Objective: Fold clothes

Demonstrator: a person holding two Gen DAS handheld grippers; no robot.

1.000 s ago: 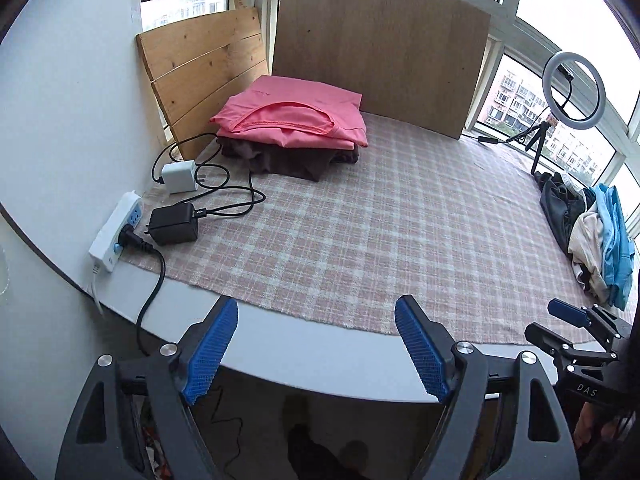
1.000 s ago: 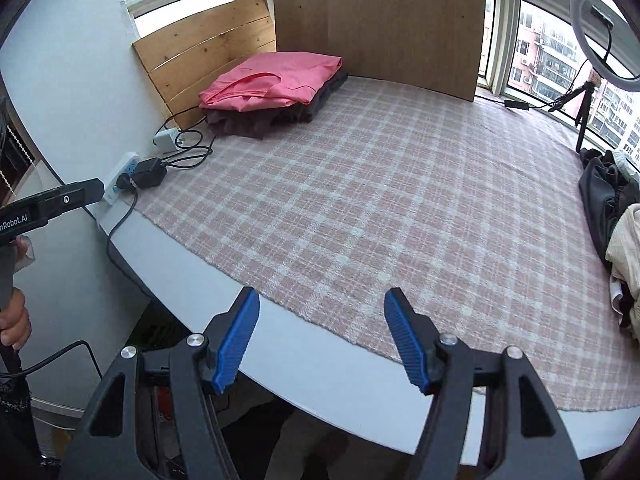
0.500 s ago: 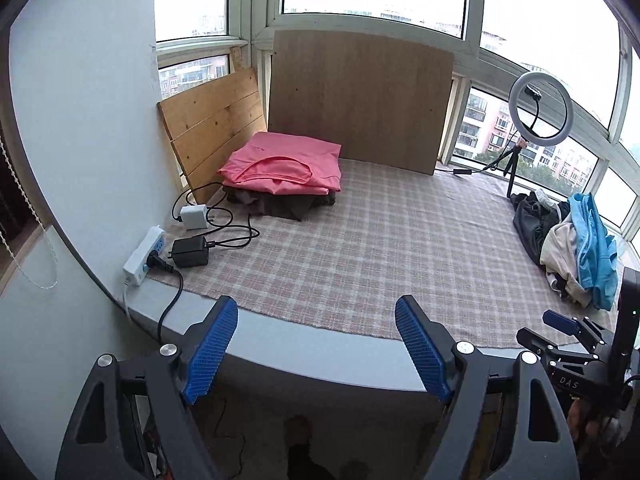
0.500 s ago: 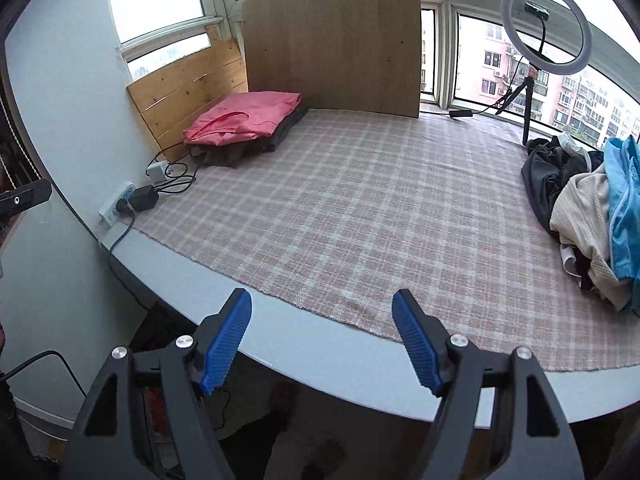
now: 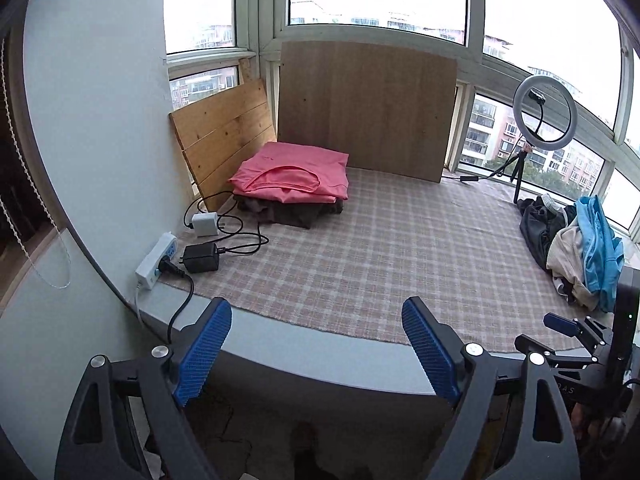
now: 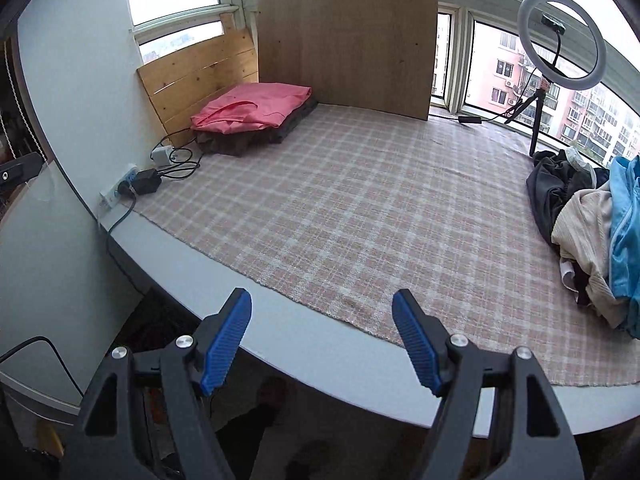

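**Both tongs empty at table edge**

Left gripper (image 5: 316, 344), blue-padded black tongs: jaws opening wide, nothing between. Right gripper (image 6: 322, 338): parted, empty. Folded pink garment (image 5: 290, 179) atop dark folded stack (image 5: 294, 213), far left corner of pink checked tablecloth (image 6: 340, 208). Unfolded heap of black, cream and blue clothes (image 6: 592, 232), right edge.

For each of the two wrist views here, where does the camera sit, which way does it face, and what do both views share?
Left wrist: behind the left gripper, jaws opening and empty, facing down across the table; the right gripper shows at its right edge.
Right wrist: behind the right gripper, open and empty, facing the same table from further right, nearer the unfolded clothes pile.
Shared: the folded pink garment, plaid cloth, ring light and wooden boards.
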